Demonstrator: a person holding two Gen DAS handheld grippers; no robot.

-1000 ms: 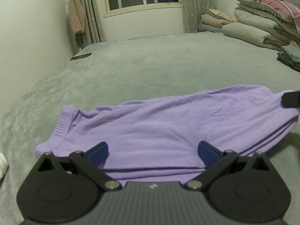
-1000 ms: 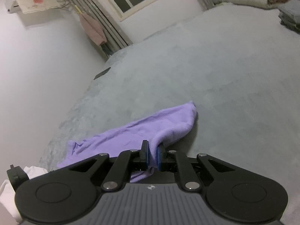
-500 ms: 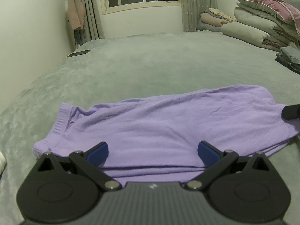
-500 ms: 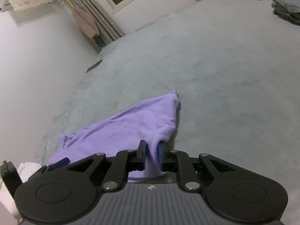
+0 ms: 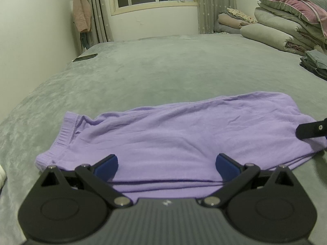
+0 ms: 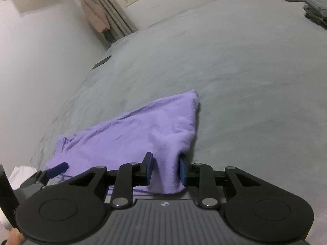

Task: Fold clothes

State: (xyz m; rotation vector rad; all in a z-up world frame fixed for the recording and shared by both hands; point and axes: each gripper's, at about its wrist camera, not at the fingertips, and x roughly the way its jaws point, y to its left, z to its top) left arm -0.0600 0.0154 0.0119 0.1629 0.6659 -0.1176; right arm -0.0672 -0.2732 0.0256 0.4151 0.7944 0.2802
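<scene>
Purple garment (image 5: 173, 140) lay flat on the grey bed cover (image 5: 163, 71), folded in layers, its long axis running left to right across the left wrist view. Ribbed waistband (image 5: 65, 134) pointed to the left end; opposite end reached the right gripper (image 6: 166, 168). Left gripper (image 5: 166, 164) hovered over the garment's near edge, fingers spread wide, pads clear of the cloth. Right gripper's jaws were opening; a raised ridge of purple cloth stood between them, right pad (image 6: 183, 170) just beside it, left pad apart from it. Folded quilts (image 5: 286, 24) were stacked well apart at the far right
</scene>
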